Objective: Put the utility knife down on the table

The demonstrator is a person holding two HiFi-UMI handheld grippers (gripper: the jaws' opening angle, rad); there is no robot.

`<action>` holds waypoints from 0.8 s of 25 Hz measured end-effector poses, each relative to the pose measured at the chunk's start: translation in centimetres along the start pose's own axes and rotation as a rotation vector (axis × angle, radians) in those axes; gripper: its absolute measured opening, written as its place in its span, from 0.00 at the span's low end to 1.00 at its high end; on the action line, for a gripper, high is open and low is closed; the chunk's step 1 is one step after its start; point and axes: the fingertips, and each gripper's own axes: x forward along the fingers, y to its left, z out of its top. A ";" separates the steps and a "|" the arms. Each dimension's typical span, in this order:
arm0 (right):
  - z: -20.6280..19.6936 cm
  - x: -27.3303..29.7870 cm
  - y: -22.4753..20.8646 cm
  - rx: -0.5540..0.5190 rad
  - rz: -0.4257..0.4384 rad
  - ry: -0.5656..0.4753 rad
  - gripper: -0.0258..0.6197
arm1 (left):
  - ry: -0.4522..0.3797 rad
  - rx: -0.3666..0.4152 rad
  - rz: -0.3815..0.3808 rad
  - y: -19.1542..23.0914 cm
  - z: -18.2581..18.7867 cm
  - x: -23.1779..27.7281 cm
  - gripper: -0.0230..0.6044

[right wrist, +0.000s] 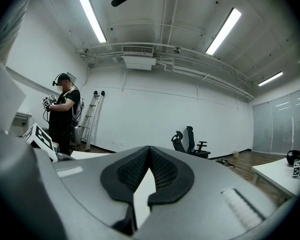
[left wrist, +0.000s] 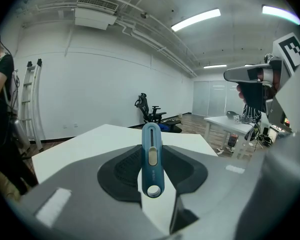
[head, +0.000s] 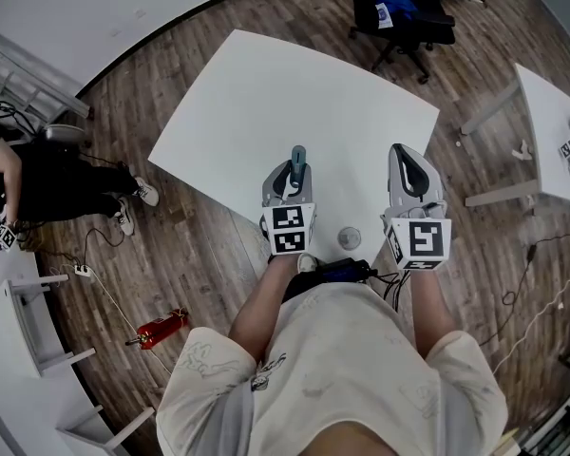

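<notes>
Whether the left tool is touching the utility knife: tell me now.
Touching. The left gripper view shows the left tool pressing on both sides of the blue utility knife, which sits clamped between its pads.

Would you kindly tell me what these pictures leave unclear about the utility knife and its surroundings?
Whether the utility knife touches the table: the left gripper covers its underside in both views.
Its blade: none shows in the left gripper view; too small in the head view.
The round grey thing, head view: too small to identify.
</notes>
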 end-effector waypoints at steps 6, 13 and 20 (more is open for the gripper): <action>-1.5 -0.3 0.1 -0.002 -0.001 -0.002 0.05 | 0.035 -0.012 -0.010 -0.4 -2.7 1.3 0.27; -1.9 -0.4 0.1 -0.013 -0.006 0.004 0.05 | 0.072 -0.014 -0.012 -0.2 -4.6 2.5 0.27; -1.5 -0.4 0.0 -0.017 -0.006 0.009 0.05 | 0.129 -0.003 -0.014 -0.4 -6.4 3.8 0.27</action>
